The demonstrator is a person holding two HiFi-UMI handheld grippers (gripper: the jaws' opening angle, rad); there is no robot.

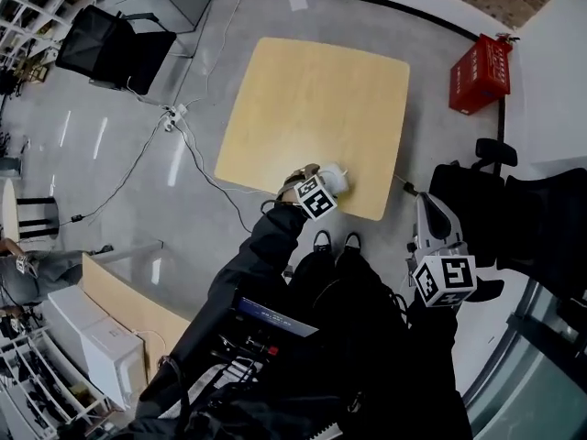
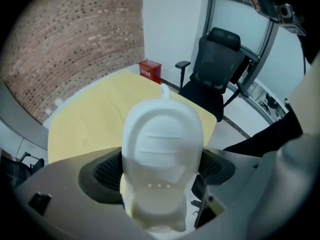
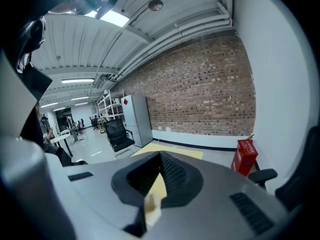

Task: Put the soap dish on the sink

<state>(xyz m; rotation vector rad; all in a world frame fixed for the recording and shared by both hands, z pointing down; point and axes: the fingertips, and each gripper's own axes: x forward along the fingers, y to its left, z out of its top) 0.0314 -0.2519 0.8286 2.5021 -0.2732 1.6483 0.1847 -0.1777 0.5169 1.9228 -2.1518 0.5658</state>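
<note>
The white plastic soap dish [image 1: 337,181] hangs just above the near edge of the yellow table [image 1: 312,99]. My left gripper [image 1: 323,181] is shut on it. In the left gripper view the soap dish [image 2: 162,154] fills the gap between the jaws, and both black pads [image 2: 107,171] press on its sides. My right gripper [image 1: 427,211] hovers off the table's right corner, over the floor. In the right gripper view its jaws [image 3: 159,176] are shut, leaving only a thin slit, with nothing between them. No sink shows in any view.
A red box [image 1: 480,73] stands on the floor beyond the table's right side. Black office chairs are at the right [image 1: 477,200] and far left [image 1: 115,44]. Cables and a power strip [image 1: 174,117] lie left of the table. A desk with white boxes [image 1: 101,337] is at lower left.
</note>
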